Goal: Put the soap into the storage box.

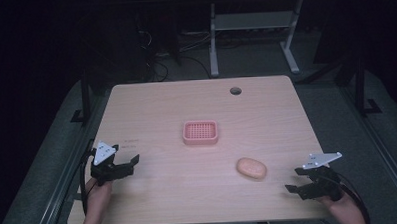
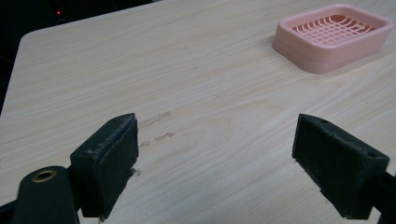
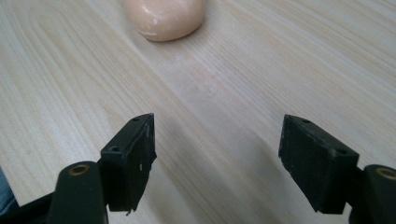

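A pink slotted soap dish (image 1: 200,132) sits near the middle of the wooden table (image 1: 176,103); the left gripper view has the dish (image 2: 332,36) at upper right. An orange-peach bar of soap (image 1: 251,168) lies to the dish's right and nearer to me, and the soap (image 3: 164,17) lies just ahead in the right gripper view. My left gripper (image 1: 130,163) hovers at the table's left front, open and empty (image 2: 215,154). Over the right front corner my right gripper (image 1: 294,180) is open too, nothing between its jaws (image 3: 217,154), pointing at the soap.
A round cable hole (image 1: 235,90) is in the table's far side. Behind the table stand white desk legs (image 1: 213,41) and cables on a dark floor. Bare wood lies between the grippers and around the dish.
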The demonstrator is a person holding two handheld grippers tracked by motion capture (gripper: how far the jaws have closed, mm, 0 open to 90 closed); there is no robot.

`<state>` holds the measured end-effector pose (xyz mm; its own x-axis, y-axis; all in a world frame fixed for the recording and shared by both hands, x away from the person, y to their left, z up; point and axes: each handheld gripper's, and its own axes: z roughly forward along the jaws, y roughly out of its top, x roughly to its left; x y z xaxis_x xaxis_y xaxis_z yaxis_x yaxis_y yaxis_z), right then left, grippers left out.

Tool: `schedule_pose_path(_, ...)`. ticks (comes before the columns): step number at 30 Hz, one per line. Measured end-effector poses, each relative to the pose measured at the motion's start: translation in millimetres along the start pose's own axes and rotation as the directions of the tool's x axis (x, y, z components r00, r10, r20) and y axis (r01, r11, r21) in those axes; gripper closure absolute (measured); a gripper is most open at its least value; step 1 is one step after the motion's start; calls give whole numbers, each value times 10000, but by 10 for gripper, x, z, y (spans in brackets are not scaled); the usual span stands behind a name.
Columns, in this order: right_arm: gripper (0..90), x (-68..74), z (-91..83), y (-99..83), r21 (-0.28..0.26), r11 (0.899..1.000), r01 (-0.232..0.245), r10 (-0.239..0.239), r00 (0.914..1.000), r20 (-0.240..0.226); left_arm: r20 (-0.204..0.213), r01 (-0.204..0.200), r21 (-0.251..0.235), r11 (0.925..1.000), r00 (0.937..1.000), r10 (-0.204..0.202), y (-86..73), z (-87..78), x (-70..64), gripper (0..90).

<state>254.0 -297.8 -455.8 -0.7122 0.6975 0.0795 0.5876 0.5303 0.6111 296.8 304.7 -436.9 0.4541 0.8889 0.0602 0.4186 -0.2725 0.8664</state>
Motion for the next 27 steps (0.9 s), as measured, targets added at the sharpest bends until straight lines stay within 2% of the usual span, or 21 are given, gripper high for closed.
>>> schedule_pose_path(9, 266, 38, 11, 50, 37, 10000, 78, -77, 9999, -78, -63, 78, -55, 10000, 9999, -79, -9, -23, 13, 142)
schedule_pose_path(16, 264, 81, -3, 108, 83, 9998, 185, -185, 9998, -17, 11, 2, -57, 10000, 10000, -2, -8, -21, 13, 142)
schedule_pose_path(21, 261, 120, -1, 180, 118, 9989, 446, -447, 9989, 109, -32, 74, -40, 10000, 10000, -74, -18, -14, 26, 142)
schedule_pose_path(27, 250, 165, 20, 233, 150, 9988, 462, -463, 9989, 88, -36, 65, -67, 10000, 10000, -65, -24, -22, 46, 142)
